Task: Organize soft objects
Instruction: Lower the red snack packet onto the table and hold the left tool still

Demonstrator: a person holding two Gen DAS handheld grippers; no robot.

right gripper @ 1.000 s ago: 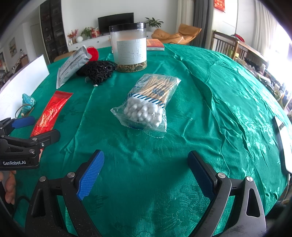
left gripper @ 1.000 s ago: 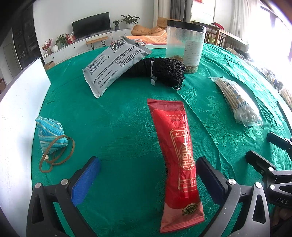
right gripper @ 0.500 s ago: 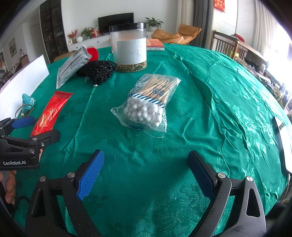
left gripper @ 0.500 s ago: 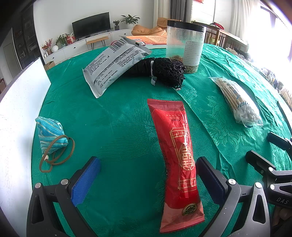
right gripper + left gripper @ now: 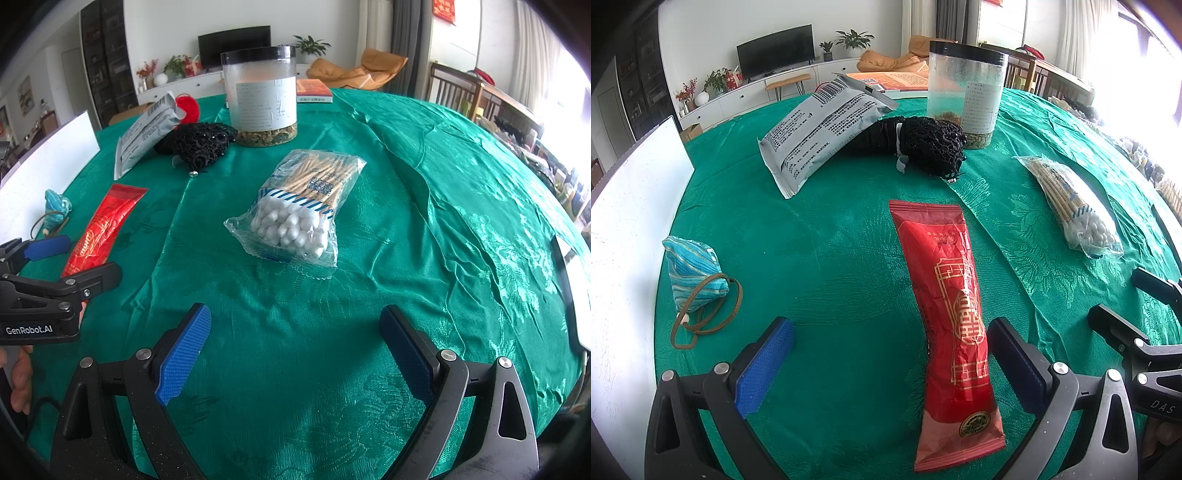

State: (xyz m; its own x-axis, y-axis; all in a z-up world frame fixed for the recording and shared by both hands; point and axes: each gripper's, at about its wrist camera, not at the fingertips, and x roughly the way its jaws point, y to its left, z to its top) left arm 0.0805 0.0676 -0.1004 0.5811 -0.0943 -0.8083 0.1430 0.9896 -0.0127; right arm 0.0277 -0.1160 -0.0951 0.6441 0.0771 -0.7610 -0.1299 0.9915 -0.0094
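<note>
A counter (image 5: pixel 849 258) covered in green cloth is seen in both views. In the left wrist view the left gripper (image 5: pixel 890 363) is shown released at the bottom of the frame, its blue pads spread wide, and a red packet (image 5: pixel 951 306) is laid lengthwise at lower centre, its near part lying between the pads just beside the right one, with no contact to be made out. A striped blue pouch (image 5: pixel 692 271) with a brown cord is seen at the left edge, beside a white board (image 5: pixel 628 206); in the right wrist view only a small part of that pouch (image 5: pixel 57 206) is shown at far left. A grey packet (image 5: pixel 820 129) with a barcode and small illegible print is propped at upper centre against a black mesh bundle (image 5: pixel 923 142), which is set just before a clear jar (image 5: pixel 967 92) with a black lid and a label too small to be read. The swab bag (image 5: pixel 299 210) is shown plainly only in the right wrist view, at centre, well ahead of the released right gripper (image 5: pixel 295 349), whose pads are held apart with nothing between them. "GenRobot.AI" is read on the left gripper's body at the left edge of that view; "DAS" is read at the lower right of the left wrist view. A red ball (image 5: pixel 188 105) behind the grey packet is shown only in the right wrist view.
</note>
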